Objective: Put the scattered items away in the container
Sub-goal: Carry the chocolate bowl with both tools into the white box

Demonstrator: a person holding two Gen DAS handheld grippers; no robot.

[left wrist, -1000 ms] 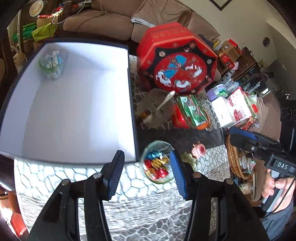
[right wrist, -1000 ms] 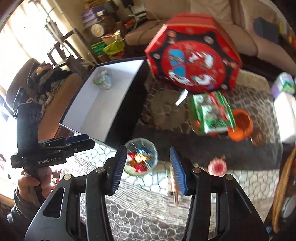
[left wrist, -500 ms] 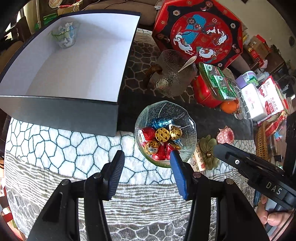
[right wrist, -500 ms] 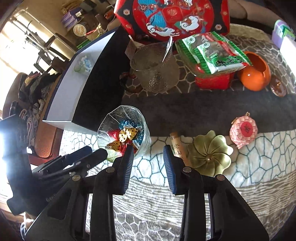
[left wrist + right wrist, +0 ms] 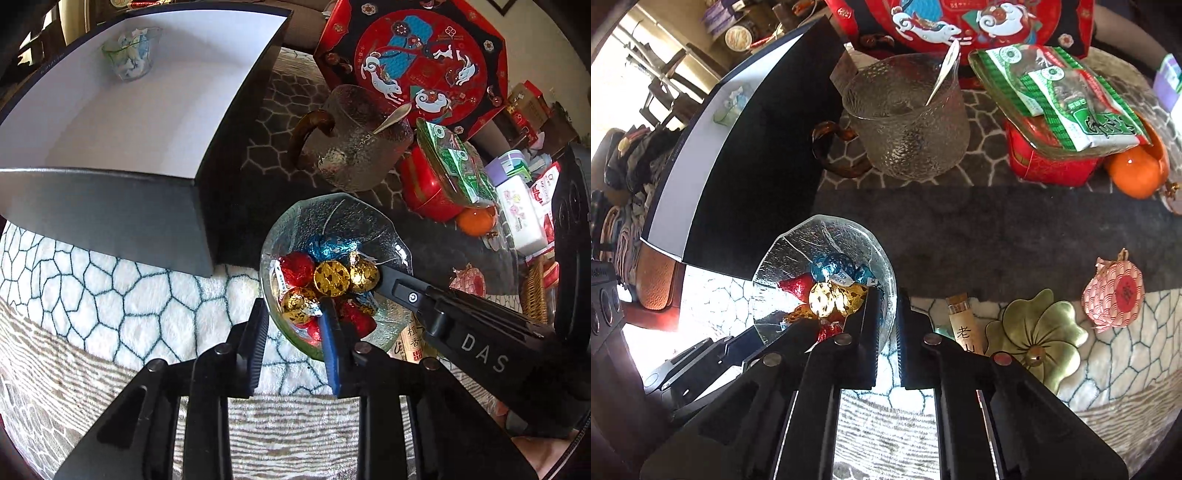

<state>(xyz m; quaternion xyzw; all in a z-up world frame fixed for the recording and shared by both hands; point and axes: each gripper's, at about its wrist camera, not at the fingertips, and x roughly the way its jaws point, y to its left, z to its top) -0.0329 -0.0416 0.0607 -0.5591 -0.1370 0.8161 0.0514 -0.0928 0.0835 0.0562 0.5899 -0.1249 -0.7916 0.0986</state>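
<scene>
We are closing both grippers on the rim of the glass candy bowl (image 5: 332, 236), which is sitting on the patterned cloth of the tabletop (image 5: 110, 295) just beside the near corner of the dark box (image 5: 110, 221), the container we are filling. The left gripper (image 5: 295, 317) has just been narrowing: one finger is lying outside the near rim, the blue-padded one inside among the foil sweets, and whether the pads are already pressing the glass we cannot tell. The right gripper (image 5: 887, 317) has just been closing too, and in its own view its jaws are standing nearly together, clamped on the thin rim of the bowl on the side away from the box.

To do this step well, we are judging that both grips should bite glass only, with no wrapper caught under a pad, since foil would probably let the rim slip. The glass is smooth and the bowl loaded, so we should be lifting with both hands level and together, keeping it from tilting and spilling sweets. The box wall is tall and close; the bowl needs to clear it before travelling over the white floor, well apart from the small glass cup (image 5: 129, 55) in the far corner.
</scene>
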